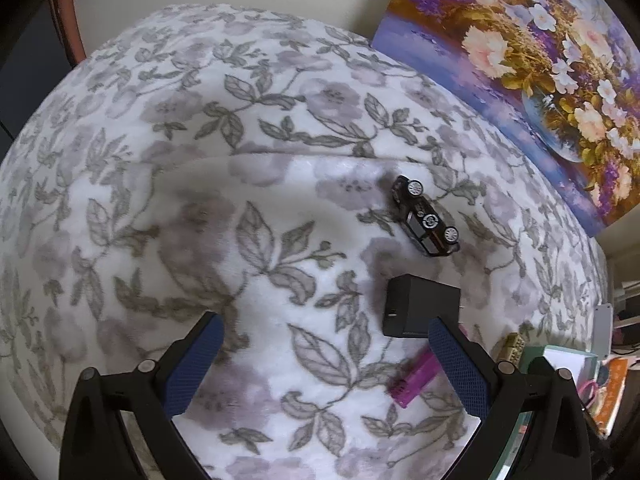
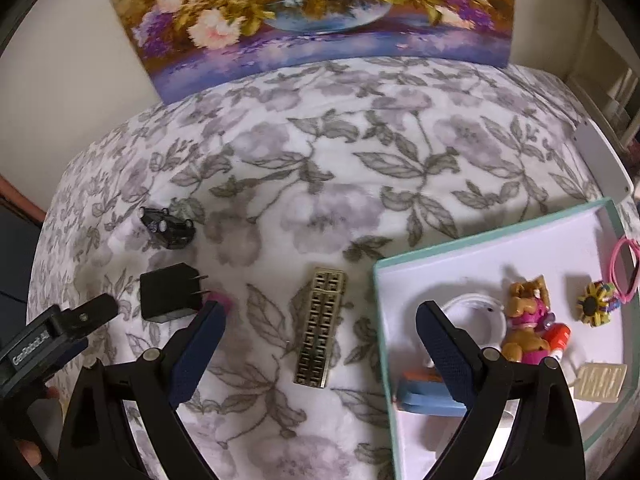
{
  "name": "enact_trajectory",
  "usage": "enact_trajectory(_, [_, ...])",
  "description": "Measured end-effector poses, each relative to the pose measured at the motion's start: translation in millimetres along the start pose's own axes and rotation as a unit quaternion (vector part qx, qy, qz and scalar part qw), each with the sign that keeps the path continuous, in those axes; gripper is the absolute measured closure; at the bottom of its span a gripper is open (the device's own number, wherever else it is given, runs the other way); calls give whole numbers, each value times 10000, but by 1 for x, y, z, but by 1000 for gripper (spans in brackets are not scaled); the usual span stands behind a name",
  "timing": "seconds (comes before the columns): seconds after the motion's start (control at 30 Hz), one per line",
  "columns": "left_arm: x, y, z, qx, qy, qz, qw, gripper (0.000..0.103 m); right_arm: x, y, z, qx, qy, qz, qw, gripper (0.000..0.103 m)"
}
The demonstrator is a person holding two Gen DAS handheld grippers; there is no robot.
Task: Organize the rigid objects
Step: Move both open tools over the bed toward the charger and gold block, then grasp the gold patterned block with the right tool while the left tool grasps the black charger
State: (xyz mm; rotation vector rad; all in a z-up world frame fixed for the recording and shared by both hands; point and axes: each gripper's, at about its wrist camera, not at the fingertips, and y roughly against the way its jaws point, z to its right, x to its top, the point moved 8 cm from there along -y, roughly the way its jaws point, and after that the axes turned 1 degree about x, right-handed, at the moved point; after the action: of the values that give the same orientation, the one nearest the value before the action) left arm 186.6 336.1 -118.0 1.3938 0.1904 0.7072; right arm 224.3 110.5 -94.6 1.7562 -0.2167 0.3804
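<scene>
On the flowered blanket lie a black toy car (image 1: 426,216) (image 2: 168,227) on its side, a black plug adapter (image 1: 418,306) (image 2: 170,297), a magenta block (image 1: 414,380) (image 2: 219,301) and a beige lattice piece (image 2: 320,328) (image 1: 512,347). My left gripper (image 1: 326,364) stands open above the blanket, its right finger next to the adapter and the magenta block. My right gripper (image 2: 320,354) is open too, with the lattice piece between its fingers. A teal-rimmed white box (image 2: 460,252) at the right holds a dog figure (image 2: 524,320), a white ring, a flower toy and other small things.
A flower painting (image 2: 304,12) (image 1: 532,68) leans against the wall behind the bed. The left gripper's body (image 2: 44,340) shows at the lower left of the right wrist view. A white strip (image 2: 604,160) lies by the box. Shelves stand at the far right.
</scene>
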Motion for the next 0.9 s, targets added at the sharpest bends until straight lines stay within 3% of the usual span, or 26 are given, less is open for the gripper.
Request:
enact_trajectory(0.27, [0,-8,15,-34,-130,54,9999,0,-4,-9,-2,108,-14,-2,9999,8])
enact_trajectory(0.37, [0,-8,23,-13,-233,123,9997,0,-5,-10,-3,175,23,28,9998,14])
enact_trajectory(0.4, [1,-9,24,-6,-218,139,9997,0,-5,-10,-3,183,36,35,9998,22])
enact_trajectory(0.7, [2,-16,41,-187,-299,243,9991,0,-4,-10,7,32,15,102,9999,42])
enact_trajectory(0.9, [0,-25,50,-281,-417,189,9986,7,-1,-5,4,33,102,243,9996,46])
